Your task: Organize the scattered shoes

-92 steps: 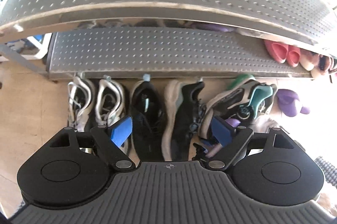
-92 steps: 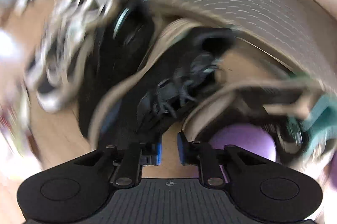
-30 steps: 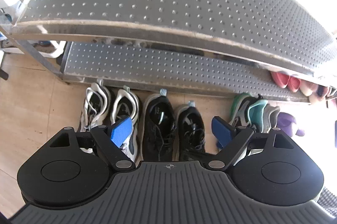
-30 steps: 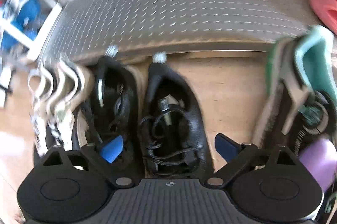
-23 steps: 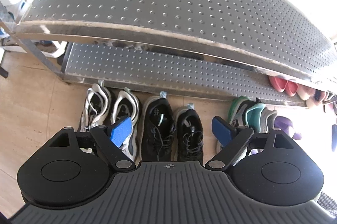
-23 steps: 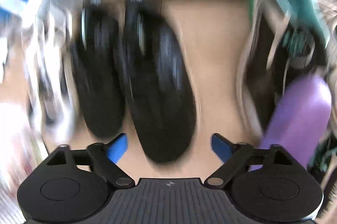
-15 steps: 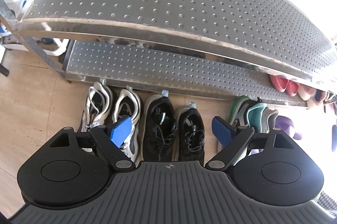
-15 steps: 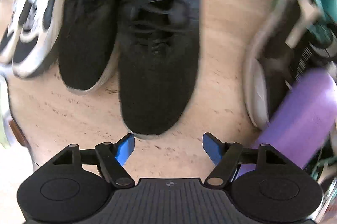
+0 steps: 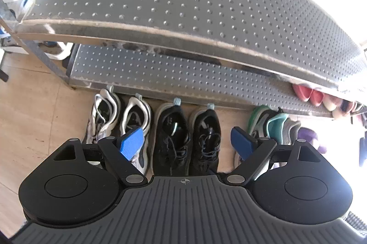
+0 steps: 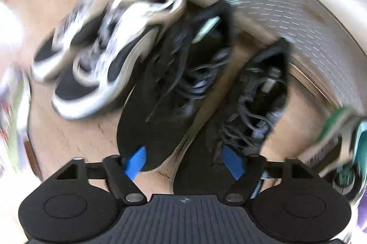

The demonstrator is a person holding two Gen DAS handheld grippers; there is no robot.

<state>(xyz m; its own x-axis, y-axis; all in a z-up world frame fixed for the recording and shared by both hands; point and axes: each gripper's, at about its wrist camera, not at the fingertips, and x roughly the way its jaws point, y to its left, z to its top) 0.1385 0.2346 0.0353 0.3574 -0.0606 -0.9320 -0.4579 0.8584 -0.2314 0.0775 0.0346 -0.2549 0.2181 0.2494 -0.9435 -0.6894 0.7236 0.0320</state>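
Under the metal rack [image 9: 183, 88], shoes are lined up on the floor: the white pair [image 9: 119, 120], then the black pair [image 9: 188, 136], then the green pair [image 9: 270, 127]. The green pair is probably tidied next; one shoe should be pinched by its rim. The left gripper [image 9: 187, 143] is wide open, holding nothing. The right gripper [image 10: 184, 163] has just been opening; nothing is pinched.

You are in a home's shoe corner: a two-tier studded metal shoe rack [image 9: 206, 15] fills the upper frame, trainers [image 9: 135, 124] and black sneakers [image 9: 172, 138] line the tan tiled floor [image 9: 29, 120] at centre, and pink slippers [image 9: 307, 92] sit on the lower shelf at the right edge.
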